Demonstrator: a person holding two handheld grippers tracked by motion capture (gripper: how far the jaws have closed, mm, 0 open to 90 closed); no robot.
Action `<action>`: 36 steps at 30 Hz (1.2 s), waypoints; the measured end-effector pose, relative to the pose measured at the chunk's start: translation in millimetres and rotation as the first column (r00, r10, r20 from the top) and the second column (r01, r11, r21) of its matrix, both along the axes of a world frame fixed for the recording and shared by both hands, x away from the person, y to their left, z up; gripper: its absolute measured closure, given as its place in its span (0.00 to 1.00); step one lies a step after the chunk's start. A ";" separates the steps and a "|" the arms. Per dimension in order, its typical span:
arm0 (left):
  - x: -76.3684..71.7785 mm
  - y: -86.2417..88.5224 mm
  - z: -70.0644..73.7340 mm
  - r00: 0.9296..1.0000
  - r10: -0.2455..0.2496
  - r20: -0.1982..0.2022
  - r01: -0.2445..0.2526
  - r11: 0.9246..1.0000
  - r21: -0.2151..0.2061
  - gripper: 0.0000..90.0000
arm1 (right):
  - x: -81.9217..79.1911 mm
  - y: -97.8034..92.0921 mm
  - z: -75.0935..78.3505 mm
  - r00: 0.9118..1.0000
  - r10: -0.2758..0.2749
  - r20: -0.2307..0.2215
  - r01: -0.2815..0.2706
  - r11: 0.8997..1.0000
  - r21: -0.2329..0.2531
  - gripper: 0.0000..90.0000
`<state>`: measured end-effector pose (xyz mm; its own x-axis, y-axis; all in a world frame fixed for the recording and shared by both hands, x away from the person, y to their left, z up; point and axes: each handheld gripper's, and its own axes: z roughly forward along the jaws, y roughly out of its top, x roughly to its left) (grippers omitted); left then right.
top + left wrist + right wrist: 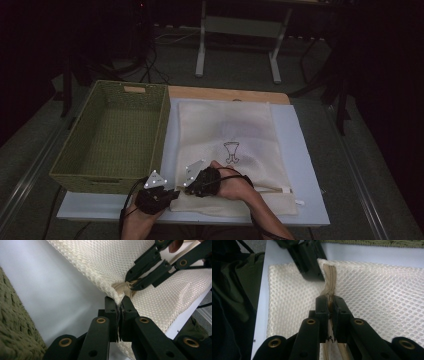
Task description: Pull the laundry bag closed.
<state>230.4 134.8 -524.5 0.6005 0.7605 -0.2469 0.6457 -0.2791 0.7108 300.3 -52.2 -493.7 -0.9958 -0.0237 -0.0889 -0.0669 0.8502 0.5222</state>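
Note:
A cream mesh bag (235,145) lies flat on the white table (305,150), a printed garment faintly visible inside it. Its tan zipper (331,275) runs along the near edge. My left gripper (119,301) is shut on the bag's near left corner, by the zipper's end (122,287). My right gripper (330,301) is shut on the zipper a little farther along; I cannot tell whether the pull is between its jaws. The two grippers nearly touch tip to tip: the right gripper (131,282) sits just beyond the left jaws. In the high view, left gripper (172,192) and right gripper (186,188) meet at the bag's corner.
A green woven basket (115,135) stands empty at the left of the table, close beside the bag and the left gripper. A strip of wood (227,94) shows at the table's far edge. A desk frame (237,45) stands on the floor beyond.

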 end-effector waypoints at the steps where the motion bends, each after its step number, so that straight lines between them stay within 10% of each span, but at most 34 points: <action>1: -0.1 0.7 -0.1 1.000 0.002 0.004 -0.002 1.000 -0.013 0.93 | -0.3 0.2 0.2 1.000 0.001 -0.004 -0.001 1.000 0.002 0.94; 6: 2.3 0.0 2.0 1.000 -0.024 0.010 0.024 0.998 -0.054 0.81 | -2.0 -0.1 2.0 1.000 0.013 0.011 -0.013 1.000 -0.003 0.94; 18: 4.1 9.0 6.4 0.999 0.013 -0.037 -0.018 0.989 -0.150 0.98 | -1.9 -1.7 -0.3 0.998 -0.001 0.057 0.001 1.000 0.005 0.97; 30: 4.5 11.6 6.6 0.999 0.015 -0.037 -0.021 0.984 -0.178 0.98 | -7.3 -4.7 2.1 0.995 -0.015 0.095 0.013 1.000 0.026 0.98; 36: 2.8 8.4 4.2 0.999 0.016 -0.039 -0.021 0.993 -0.119 0.97 | -10.9 3.6 2.5 0.988 -0.007 0.153 0.011 0.999 -0.030 0.97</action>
